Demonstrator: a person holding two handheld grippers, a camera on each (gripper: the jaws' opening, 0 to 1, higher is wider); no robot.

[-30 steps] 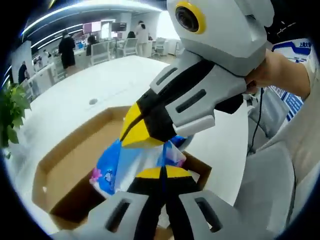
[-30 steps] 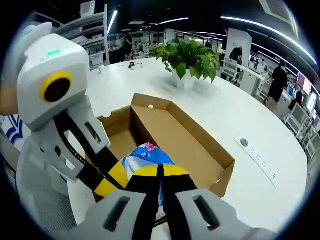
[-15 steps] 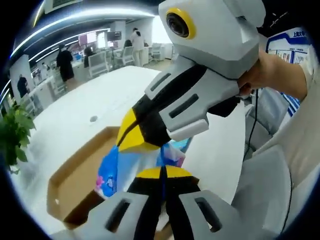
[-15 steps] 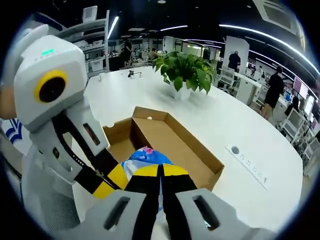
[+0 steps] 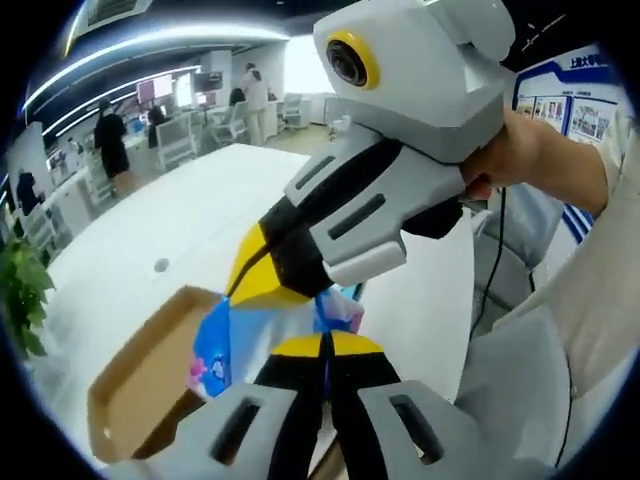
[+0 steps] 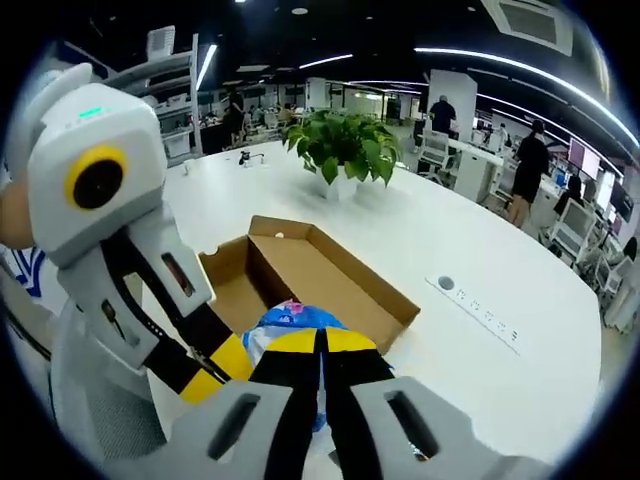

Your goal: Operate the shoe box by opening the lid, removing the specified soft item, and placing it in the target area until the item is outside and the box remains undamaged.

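An open brown cardboard shoe box (image 6: 330, 280) lies on the white table (image 6: 500, 290), its lid folded back; the box (image 5: 140, 370) also lies low at the left in the left gripper view. A soft blue, white and pink item (image 5: 240, 335) hangs above the box, pinched from both sides. My left gripper (image 5: 325, 345) is shut on its near edge, and the right gripper (image 5: 275, 275) reaches in from the upper right, shut on its top. In the right gripper view my right gripper (image 6: 320, 340) is shut on the soft item (image 6: 290, 318), with the left gripper (image 6: 215, 360) alongside at the left.
A potted green plant (image 6: 340, 145) stands on the table beyond the box. A small round socket (image 5: 160, 266) and a flat strip (image 6: 480, 315) are set in the tabletop. People and desks fill the far office. A grey chair (image 5: 520, 380) is at the right.
Both grippers have risen with the soft item; the box now looks smaller and lower in both views. The jaws have stayed shut.
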